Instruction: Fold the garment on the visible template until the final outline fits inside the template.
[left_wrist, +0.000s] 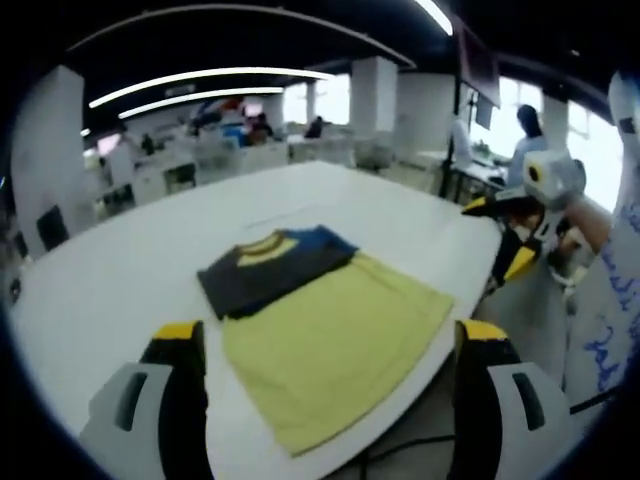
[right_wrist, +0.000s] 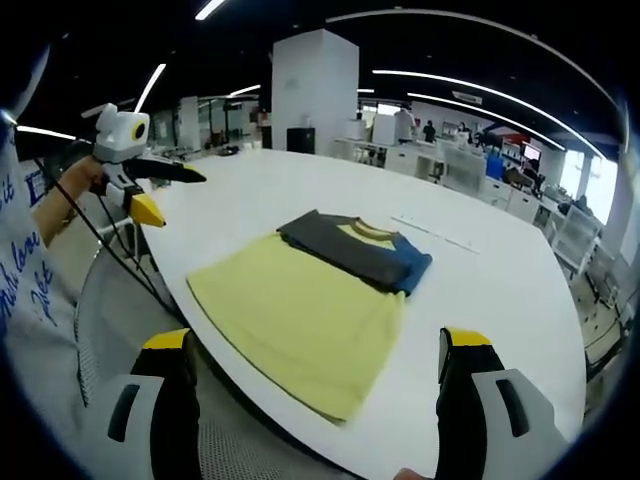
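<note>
We take the large white round-edged table (left_wrist: 130, 270) as our landmark. On it, near its edge, lies the folded yellow, grey and blue cotton T-shirt (left_wrist: 320, 320), its collar end toward the table's middle and its hem end at the rim. In the left gripper view, the left gripper (left_wrist: 330, 350) hangs off the table's edge before the hem, and the right gripper (left_wrist: 515, 235) sits beyond the rim to the shirt's right. In the right gripper view, we see the left gripper off the rim, left of the shirt.
</note>
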